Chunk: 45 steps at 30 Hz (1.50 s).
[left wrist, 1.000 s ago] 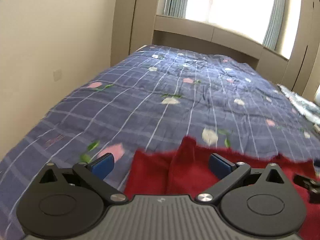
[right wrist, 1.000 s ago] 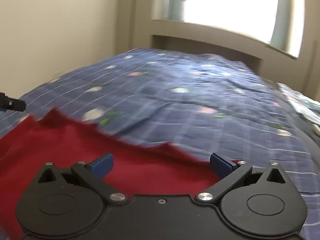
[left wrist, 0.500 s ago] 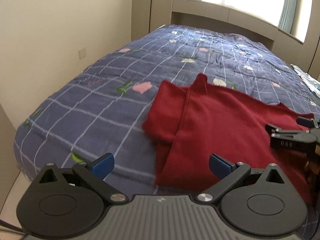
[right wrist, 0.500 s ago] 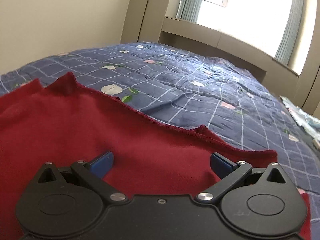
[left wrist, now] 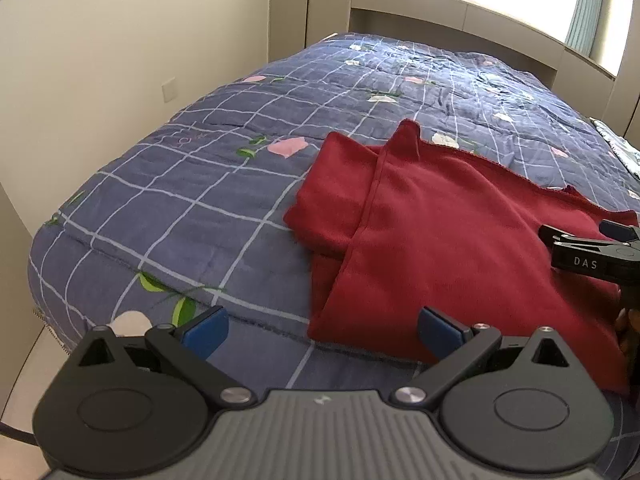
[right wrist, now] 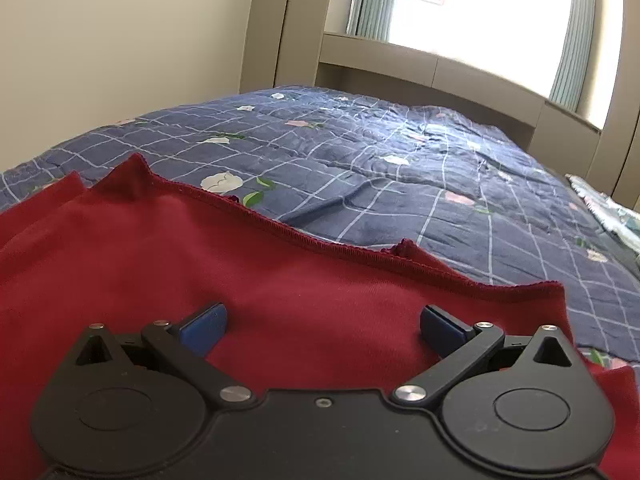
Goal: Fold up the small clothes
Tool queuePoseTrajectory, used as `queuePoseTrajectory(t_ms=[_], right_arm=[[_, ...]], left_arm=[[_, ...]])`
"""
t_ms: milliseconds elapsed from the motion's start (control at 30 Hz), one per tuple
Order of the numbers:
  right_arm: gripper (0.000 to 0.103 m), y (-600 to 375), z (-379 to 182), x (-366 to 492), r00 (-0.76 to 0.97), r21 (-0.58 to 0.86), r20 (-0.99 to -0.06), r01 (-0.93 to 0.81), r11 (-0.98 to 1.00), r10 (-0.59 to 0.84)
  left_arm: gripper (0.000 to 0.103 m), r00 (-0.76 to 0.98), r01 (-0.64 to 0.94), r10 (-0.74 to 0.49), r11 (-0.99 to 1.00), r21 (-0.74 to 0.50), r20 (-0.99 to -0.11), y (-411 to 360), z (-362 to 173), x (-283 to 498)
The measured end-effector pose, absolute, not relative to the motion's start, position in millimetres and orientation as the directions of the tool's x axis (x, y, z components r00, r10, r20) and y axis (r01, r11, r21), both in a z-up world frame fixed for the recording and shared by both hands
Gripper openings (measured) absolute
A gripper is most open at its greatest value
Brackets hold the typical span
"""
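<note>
The right claw (right wrist: 322, 330) hangs low over a red garment (right wrist: 280, 292), its two blue-padded fingers (right wrist: 204, 326) spread wide with nothing between them. The garment lies flat on the bed's blue checked quilt (right wrist: 400, 168), which is printed with small flowers. Its stitched far edge runs across the view from a raised corner at the left to another corner at the right. Behind the bed stand a bright window (right wrist: 480, 12) and pale curtains (right wrist: 572, 36).

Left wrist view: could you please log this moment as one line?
red garment: flat on quilt | left claw: open, empty | right claw: open above garment
</note>
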State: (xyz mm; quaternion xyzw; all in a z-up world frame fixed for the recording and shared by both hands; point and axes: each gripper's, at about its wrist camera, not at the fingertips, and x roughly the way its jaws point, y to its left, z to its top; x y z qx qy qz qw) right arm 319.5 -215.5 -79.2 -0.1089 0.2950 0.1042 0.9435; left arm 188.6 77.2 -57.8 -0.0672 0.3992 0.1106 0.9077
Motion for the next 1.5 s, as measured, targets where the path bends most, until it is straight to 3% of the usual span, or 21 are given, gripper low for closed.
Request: queuePoseTrajectory(t_ms=[500,933,1067,1500], right_arm=[[0.102,-212,-74,296,0.812,-0.169,-0.578,-0.218,0.961,0.083],[0.102,-209,-77,207,0.849,-0.158,-0.51,-0.249,0.955,0.137],[0.102,-198,-86,184,0.871,-0.202,-0.474,-0.247,0.948,0.126],[0.102,-205,-100,171,0.91,-0.143,-0.39,-0.209,0.967,0.139]], left_arm=[[0.103,0.655,-0.244,0.123,0.968,-0.054,-0.745,75,-56,179],[0.103,0.702,-0.262,0.033,0.941,-0.215,-0.712,97,-66,165],[0.103,0.716,-0.267,0.023,0.933,-0.243,-0.698,99,-67,165],[0.103,0.747,-0.238,-0.003,0.933,-0.272,-0.664,93,-72,187]])
